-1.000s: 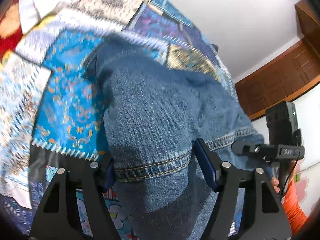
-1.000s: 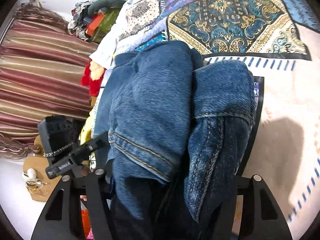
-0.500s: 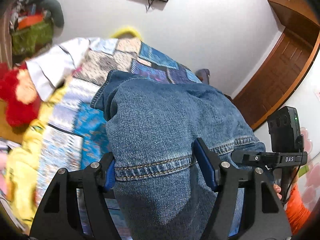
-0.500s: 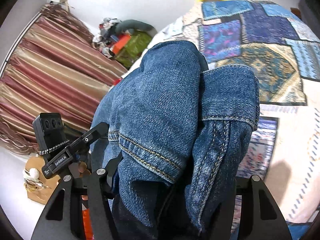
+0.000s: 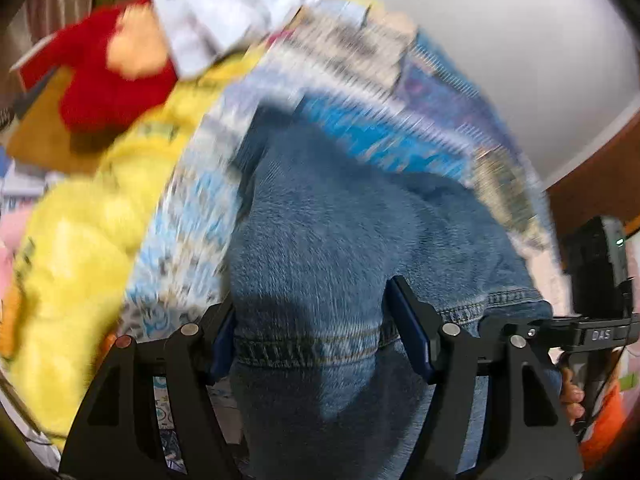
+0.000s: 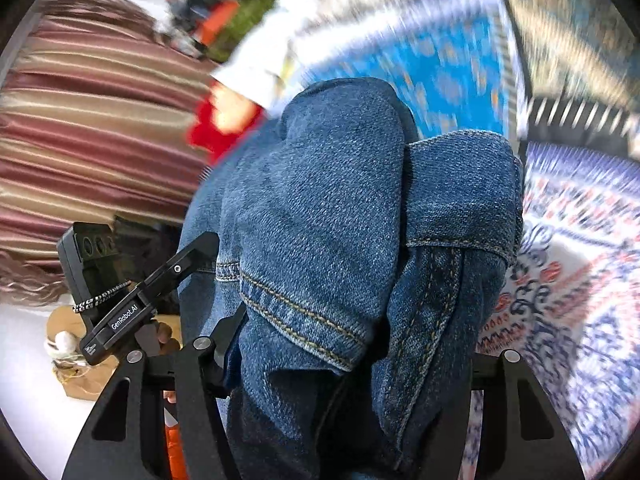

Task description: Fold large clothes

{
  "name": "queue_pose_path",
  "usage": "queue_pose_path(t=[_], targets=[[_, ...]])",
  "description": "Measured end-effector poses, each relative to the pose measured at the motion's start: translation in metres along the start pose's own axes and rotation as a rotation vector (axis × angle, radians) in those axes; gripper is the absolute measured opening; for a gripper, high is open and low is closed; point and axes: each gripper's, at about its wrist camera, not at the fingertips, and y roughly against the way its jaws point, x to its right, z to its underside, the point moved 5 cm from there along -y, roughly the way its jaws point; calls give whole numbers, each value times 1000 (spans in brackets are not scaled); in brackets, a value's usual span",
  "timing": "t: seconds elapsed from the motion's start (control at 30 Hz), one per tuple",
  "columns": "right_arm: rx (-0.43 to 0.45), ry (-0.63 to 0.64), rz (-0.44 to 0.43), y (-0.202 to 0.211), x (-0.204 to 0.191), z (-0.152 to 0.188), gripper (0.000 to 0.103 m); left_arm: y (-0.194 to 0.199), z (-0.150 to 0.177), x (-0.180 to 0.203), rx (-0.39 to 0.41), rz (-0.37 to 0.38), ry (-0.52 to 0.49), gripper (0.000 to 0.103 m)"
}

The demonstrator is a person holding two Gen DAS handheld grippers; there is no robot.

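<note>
Patchwork blue bedspread (image 5: 372,136) lies under and beyond bulky folded blue denim jeans (image 5: 340,240), whose stitched hem runs crosswise between the left gripper (image 5: 316,340) and right gripper (image 6: 344,344), each clamped on a bunched end.
</note>
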Motion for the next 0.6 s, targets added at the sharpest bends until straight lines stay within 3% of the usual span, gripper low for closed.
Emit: queue_pose_path(t=[0.07,0.2,0.33,0.43,0.6], targets=[[-23,50,54,-17,7,3,60,-20,14,-7,-17,-81,-55,66],[-11,157,74,-10,0,10,64,-14,31,0,78,-126,-157,70],[-10,211,105,6,0,17,71,-3,49,5,76,-153,-191,76],[26,225,151,21,9,29,84,7,71,6,82,-188,-226,78],[66,284,233,49,23,52,89,23,104,-4,76,-221,-214,83]])
